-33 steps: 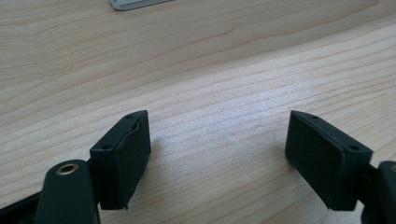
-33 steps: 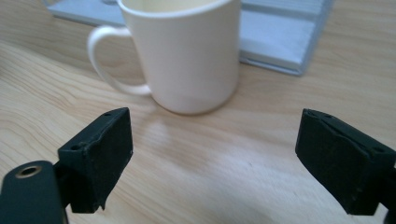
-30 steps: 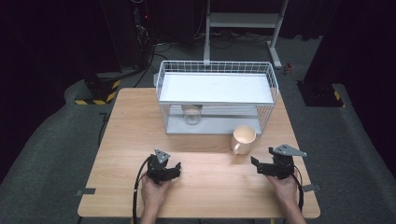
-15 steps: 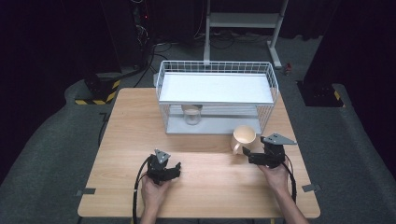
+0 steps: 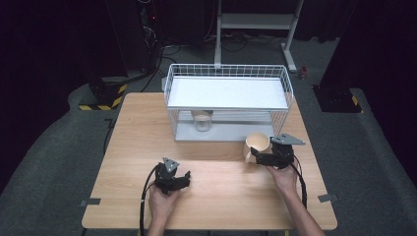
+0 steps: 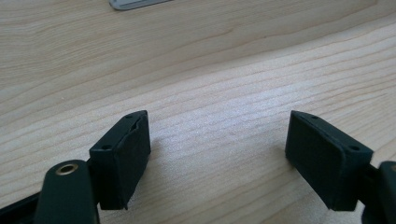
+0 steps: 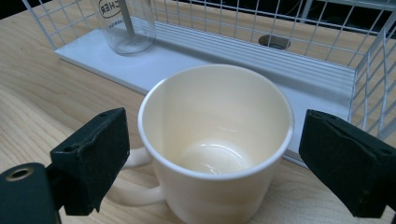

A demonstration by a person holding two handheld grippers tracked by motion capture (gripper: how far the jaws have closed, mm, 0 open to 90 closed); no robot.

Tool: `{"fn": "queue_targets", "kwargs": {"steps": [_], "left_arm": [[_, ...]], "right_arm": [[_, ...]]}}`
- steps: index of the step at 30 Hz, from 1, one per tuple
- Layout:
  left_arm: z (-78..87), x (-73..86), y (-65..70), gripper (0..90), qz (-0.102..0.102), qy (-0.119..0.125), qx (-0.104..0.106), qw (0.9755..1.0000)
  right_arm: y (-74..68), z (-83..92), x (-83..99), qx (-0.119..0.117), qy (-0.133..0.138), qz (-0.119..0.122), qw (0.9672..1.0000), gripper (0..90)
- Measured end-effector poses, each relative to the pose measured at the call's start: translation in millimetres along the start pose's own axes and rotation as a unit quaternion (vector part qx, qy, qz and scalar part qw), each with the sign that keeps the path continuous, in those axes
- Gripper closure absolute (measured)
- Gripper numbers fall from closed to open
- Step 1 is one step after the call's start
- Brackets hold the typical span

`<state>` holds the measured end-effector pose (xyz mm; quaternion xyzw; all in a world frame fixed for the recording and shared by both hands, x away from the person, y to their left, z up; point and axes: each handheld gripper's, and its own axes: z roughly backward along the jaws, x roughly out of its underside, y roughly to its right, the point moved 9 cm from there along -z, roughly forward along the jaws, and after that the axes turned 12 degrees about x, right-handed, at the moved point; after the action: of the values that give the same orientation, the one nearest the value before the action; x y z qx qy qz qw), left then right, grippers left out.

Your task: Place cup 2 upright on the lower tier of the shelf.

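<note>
**A:** Where is the cream mug [image 5: 256,143] right now?

**B:** It stands upright on the wooden table [image 5: 221,191], just in front of the white wire rack [image 5: 227,101], near that rack's right front corner. In my right gripper view the mug [image 7: 215,144] sits between my two black jaws, its handle pointing toward the left jaw.

**A:** Are you gripping it?

**B:** No. My right gripper [image 5: 260,158] is spread wide; both pads stand apart from the mug's wall, with a gap on each side. The mug is empty and I look straight down into it.

**A:** And your other claw?

**B:** My left gripper [image 5: 183,180] rests low over the table near the front edge, well apart from the mug. Its jaws are parted, and in the left gripper view [image 6: 217,154] there is bare wood grain between them.

**A:** Anything inside the rack?

**B:** A clear glass jar [image 5: 202,121] stands on the rack's lower shelf, under the white upper shelf. From my right gripper I see the jar [image 7: 125,25] beyond the mug, to its left.
</note>
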<state>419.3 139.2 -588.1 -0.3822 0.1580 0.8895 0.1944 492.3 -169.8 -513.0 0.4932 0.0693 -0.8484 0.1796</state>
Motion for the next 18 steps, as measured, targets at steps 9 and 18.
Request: {"fn": "queue_targets", "kwargs": {"steps": [9, 18], "left_arm": [[0.1, 0.1, -0.1, 22.4, -0.001, -0.001, 0.000, 1.0000], [0.1, 0.1, -0.1, 22.4, -0.001, 0.000, 0.000, 1.0000]], "right_arm": [[-0.5, -8.7, -3.2, 0.006, 0.001, 0.001, 1.0000, 8.6], [-3.1, -17.5, 0.6, 0.006, -0.008, 0.006, 0.9999, 8.5]]}}
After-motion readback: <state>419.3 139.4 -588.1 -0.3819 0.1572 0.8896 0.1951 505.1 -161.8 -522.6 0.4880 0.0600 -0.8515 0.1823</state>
